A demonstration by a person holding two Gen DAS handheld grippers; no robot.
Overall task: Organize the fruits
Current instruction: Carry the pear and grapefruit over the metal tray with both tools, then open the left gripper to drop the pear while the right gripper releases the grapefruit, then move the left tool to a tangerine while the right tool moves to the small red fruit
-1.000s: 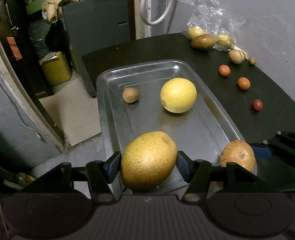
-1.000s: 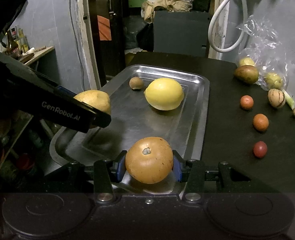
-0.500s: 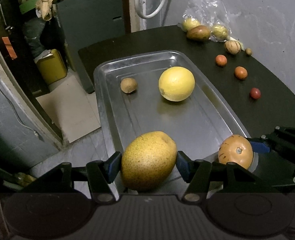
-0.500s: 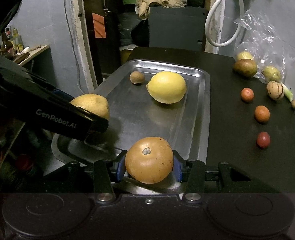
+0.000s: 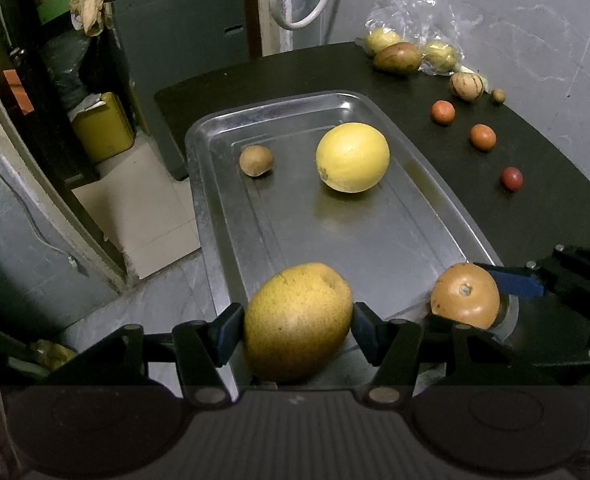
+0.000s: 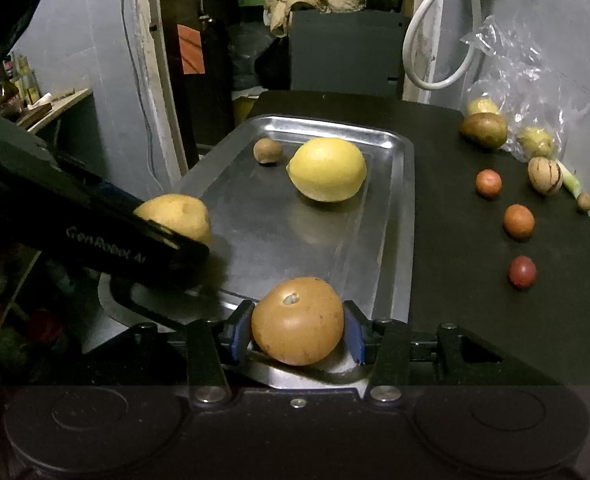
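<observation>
Dim storeroom, grey walls, a black table (image 5: 543, 216) with a steel tray (image 5: 375, 248) lying lengthwise on it. My left gripper (image 5: 297, 322) is clamped on a speckled yellow pear (image 5: 297, 320), held at the tray's near end. My right gripper (image 6: 297, 322) grips an orange-brown round fruit (image 6: 297, 320) at the tray's near right corner; I cannot tell whether either fruit touches the metal. On the tray's far half sit a large lemon (image 5: 352, 157) and, to its left and apart from it, a small brown fruit (image 5: 256, 159) (kiwi-like). Right of the tray, on bare table, three small fruits stand in a loose line: two orange (image 5: 442, 112) (image 5: 482, 137), one dark red (image 5: 511, 178). Beyond them, a striped fruit (image 5: 466, 86), and a crumpled plastic bag (image 5: 415, 28) against the wall with a greenish-brown fruit (image 5: 397, 57) in front of it.
</observation>
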